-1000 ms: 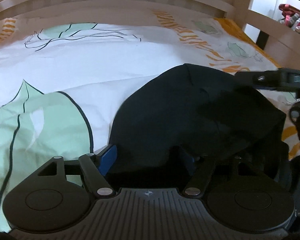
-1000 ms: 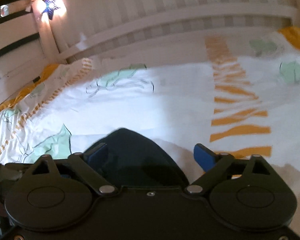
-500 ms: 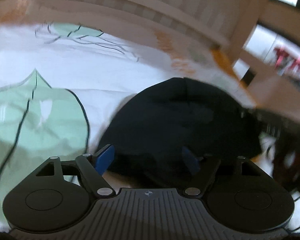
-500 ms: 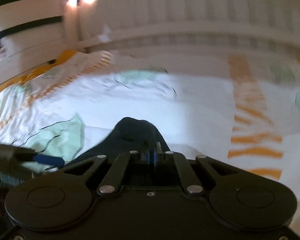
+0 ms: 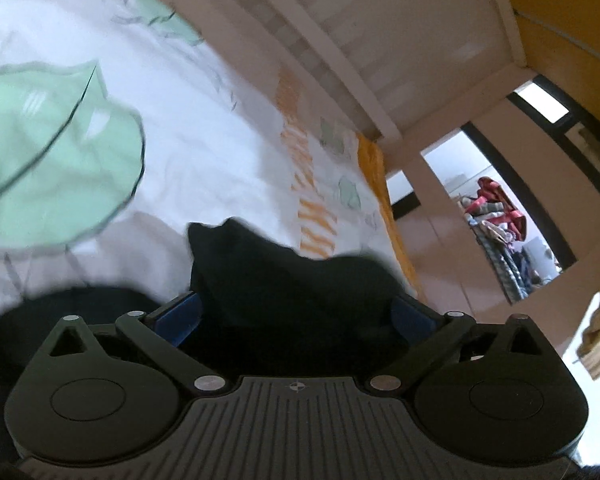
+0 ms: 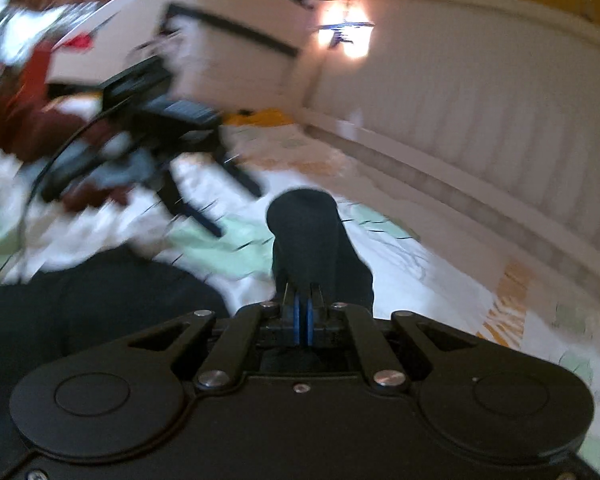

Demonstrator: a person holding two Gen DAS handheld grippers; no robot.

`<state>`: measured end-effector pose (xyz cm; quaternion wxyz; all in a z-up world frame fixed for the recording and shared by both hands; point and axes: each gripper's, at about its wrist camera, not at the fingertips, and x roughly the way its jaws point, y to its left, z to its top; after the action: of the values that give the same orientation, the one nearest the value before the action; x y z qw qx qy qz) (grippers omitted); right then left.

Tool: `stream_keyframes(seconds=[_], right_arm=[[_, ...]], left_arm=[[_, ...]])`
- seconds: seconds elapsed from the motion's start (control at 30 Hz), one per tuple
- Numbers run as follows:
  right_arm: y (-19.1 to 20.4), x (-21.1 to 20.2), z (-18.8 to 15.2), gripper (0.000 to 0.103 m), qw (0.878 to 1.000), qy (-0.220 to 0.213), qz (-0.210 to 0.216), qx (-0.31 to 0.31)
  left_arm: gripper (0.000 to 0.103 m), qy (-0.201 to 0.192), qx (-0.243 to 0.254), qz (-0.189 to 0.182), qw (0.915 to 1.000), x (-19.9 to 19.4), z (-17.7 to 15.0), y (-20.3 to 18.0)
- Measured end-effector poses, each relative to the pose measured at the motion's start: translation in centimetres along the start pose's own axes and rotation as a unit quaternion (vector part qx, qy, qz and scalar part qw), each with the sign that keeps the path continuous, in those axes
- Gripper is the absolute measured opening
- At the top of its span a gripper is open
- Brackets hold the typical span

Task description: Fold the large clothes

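A black garment (image 5: 296, 280) lies bunched on the bed, between and in front of my left gripper (image 5: 296, 312), whose blue-padded jaws stand wide apart around the cloth. In the right wrist view my right gripper (image 6: 303, 312) is shut, its blue pads pinched on a fold of the black garment (image 6: 312, 240) that rises in front of them. More black cloth (image 6: 100, 300) hangs to the lower left. The left gripper (image 6: 160, 120) shows blurred at the upper left of that view.
The bed sheet (image 5: 204, 128) is white with green leaf and orange stripe prints. A white slatted bed rail (image 5: 340, 52) runs behind it. A doorway (image 5: 500, 216) with piled clothes is at the right. A star lamp (image 6: 348, 36) glows on the wall.
My right gripper closed on the black garment and lifted it, swinging left. My left gripper opened wider and tilted toward the right, with the cloth still between its jaws.
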<state>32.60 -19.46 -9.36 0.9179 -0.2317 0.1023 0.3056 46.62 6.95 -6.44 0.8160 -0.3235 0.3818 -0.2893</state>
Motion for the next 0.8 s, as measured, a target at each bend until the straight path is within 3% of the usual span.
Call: stream_keyframes(seconds=[0.17,0.3,0.43,0.57,0.63,0.7,0.73,0.77,0.8], right_arm=[[4.4,-1.9,-1.8,0.009,0.998,0.042,0.030,-0.040],[6.5,-2.4,-3.1,0.011,0.996,0.063,0.031,-0.056],[6.7,-3.2,-2.8,0.020,0.998,0.064,0.013,-0.007],[5.4,-4.5,-2.5,0.026,0.994,0.068,0.008,0.084],[4.4,-5.5,-2.6,0.047,0.988,0.076,0.012,0.137],[3.1,-6.0,-2.8,0.054,0.974,0.088,0.024,0.206],[2.5,-6.0,-3.0,0.055,0.967,0.094,0.027,0.235],[1.9,-6.2,-3.2,0.055,0.956,0.101,0.032,0.275],[1.3,-6.2,-3.6,0.055,0.945,0.106,0.038,0.307]], left_arm=[[0.103,0.020,-0.062,-0.005,0.9978,0.5,-2.8,1.7],[0.103,0.041,-0.070,0.039,0.9959,1.3,-5.3,2.4],[0.103,0.047,-0.082,0.043,0.9946,1.1,-6.9,2.7],[0.103,0.055,-0.075,0.035,0.9951,1.6,-7.7,2.1],[0.102,0.061,-0.065,0.038,0.9953,1.4,-8.2,2.1],[0.100,0.067,-0.066,0.044,0.9946,1.6,-8.1,2.0],[0.088,0.070,-0.067,0.043,0.9944,1.6,-8.1,2.0],[0.066,0.074,-0.072,0.035,0.9940,1.7,-8.0,2.0],[0.056,0.076,-0.082,0.027,0.9934,1.8,-8.0,2.1]])
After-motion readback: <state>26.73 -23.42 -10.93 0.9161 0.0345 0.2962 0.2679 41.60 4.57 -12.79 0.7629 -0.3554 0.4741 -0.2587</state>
